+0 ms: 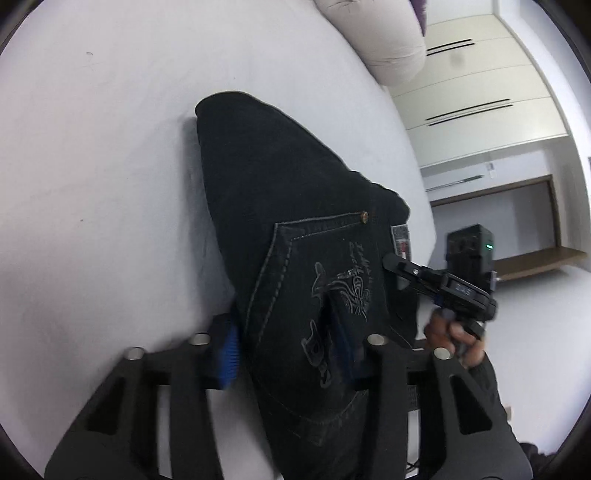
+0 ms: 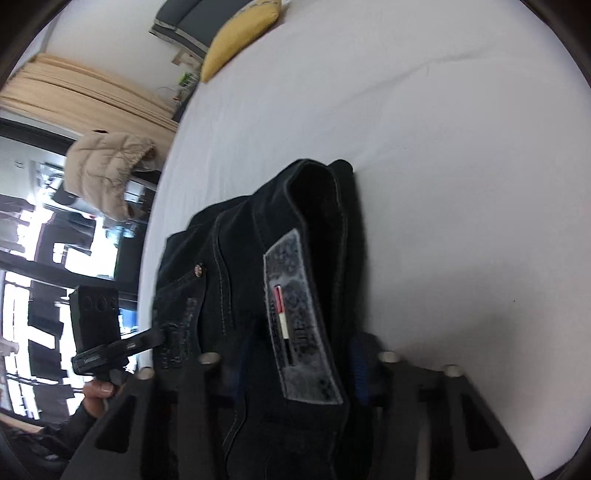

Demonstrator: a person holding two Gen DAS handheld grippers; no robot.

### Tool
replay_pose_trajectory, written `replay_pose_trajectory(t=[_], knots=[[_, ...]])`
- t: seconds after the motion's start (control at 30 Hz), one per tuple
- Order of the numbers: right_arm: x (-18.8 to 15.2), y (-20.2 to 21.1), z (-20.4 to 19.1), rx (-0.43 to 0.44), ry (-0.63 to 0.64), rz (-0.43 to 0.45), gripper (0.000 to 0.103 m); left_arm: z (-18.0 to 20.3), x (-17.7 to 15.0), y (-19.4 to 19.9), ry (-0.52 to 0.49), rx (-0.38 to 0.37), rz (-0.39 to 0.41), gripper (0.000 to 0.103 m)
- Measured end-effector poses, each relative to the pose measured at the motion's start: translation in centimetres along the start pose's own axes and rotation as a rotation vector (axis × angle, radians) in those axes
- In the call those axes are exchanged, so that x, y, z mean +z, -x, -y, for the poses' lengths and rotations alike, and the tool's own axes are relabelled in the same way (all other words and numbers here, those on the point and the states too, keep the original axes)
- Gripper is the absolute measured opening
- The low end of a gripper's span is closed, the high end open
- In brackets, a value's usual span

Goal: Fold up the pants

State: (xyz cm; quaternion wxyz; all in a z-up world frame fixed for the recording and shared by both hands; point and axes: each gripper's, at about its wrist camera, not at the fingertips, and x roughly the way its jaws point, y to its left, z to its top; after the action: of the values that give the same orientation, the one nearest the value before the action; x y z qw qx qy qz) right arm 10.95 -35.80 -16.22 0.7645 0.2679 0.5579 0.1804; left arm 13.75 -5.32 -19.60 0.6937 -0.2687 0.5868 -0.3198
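Left gripper (image 1: pixel 291 354): both blue-padded fingers (image 1: pixel 228 356) clamp the black pants (image 1: pixel 280 206) at the back-pocket region, jaws clenched on denim. Pocket (image 1: pixel 325 295) carries pale contrast stitching and a spiky embroidered emblem with lettering too distorted to read; 1 brass rivet (image 1: pixel 365 217) at its upper corner.

Right gripper (image 2: pixel 299 363): jaws grasping the waistband, fabric bunched between the fingers. A rectangular grey patch label (image 2: pixel 301 328) with a red-and-white stripe sits on the waistband; its print is blurred, illegible. A second rivet (image 2: pixel 199 270) shows beside the pocket seam.

Pants: heavy dark denim, held up at the waist end by both grippers, the far end draped onto the white bed sheet (image 1: pixel 92 166). The sheet is smooth, matte, with faint creases.

Farther off: a pale rolled pillow (image 1: pixel 380 40) and white cabinet doors (image 1: pixel 480 96) with slot handles in the left view; a yellow cushion (image 2: pixel 240 35), a beige quilted jacket (image 2: pixel 107 166) and tan curtains (image 2: pixel 74 92) in the right view.
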Motion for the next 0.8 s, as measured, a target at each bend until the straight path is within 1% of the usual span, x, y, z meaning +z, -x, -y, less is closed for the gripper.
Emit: replay_pose_trajectory(t=[0.03, 0.07, 0.1, 0.13, 0.2, 0.27, 0.33, 0.47, 0.57, 0.63, 0.7, 0.8], knots=[[-0.1, 0.0, -0.2, -0.012, 0.001, 0.005, 0.031, 0.1, 0.0, 0.0, -0.008, 0.009, 0.001, 0.032], [-0.1, 0.3, -0.5, -0.027, 0.006, 0.012, 0.027, 0.3, 0.0, 0.0, -0.018, 0.017, 0.001, 0.030], [-0.2, 0.5, -1.1, -0.042, 0.018, 0.020, 0.023, 1.0, 0.2, -0.4, -0.036, 0.016, 0.003, 0.025], [-0.1, 0.7, -1.9, -0.066, 0.038, 0.028, 0.021, 1.2, 0.3, 0.0, -0.050, 0.012, 0.005, 0.023], [0.1, 1.0, -3.7, -0.107, 0.077, 0.036, 0.020, 1.4, 0.8, 0.8, -0.059, 0.012, 0.006, 0.021], [0.5, 1.5, -4.9, -0.106, 0.103, 0.049, 0.019, 1.8, 1.7, 2.2, -0.068, -0.001, 0.025, 0.020], [1.7, 2.2, -6.8, -0.092, 0.133, 0.071, 0.019, 2.1, 2.8, 4.0, -0.093, 0.015, 0.058, 0.020], [5.3, 1.9, -10.1, -0.041, 0.164, 0.112, 0.018, 1.9, 7.4, 8.1, -0.150, 0.073, 0.132, 0.020], [9.3, -0.1, -12.6, -0.001, 0.169, 0.136, 0.018, 1.2, 12.4, 11.1, -0.197, 0.153, 0.183, 0.020], [11.8, -2.1, -14.4, 0.022, 0.167, 0.143, 0.018, 0.2, 15.3, 12.3, -0.198, 0.196, 0.199, 0.020], [14.1, -4.4, -15.4, 0.035, 0.156, 0.137, 0.018, -1.0, 17.8, 13.1, -0.199, 0.219, 0.212, 0.020], [16.7, -7.9, -15.4, 0.060, 0.099, 0.121, 0.018, -3.5, 20.6, 13.2, -0.189, 0.242, 0.223, 0.020]])
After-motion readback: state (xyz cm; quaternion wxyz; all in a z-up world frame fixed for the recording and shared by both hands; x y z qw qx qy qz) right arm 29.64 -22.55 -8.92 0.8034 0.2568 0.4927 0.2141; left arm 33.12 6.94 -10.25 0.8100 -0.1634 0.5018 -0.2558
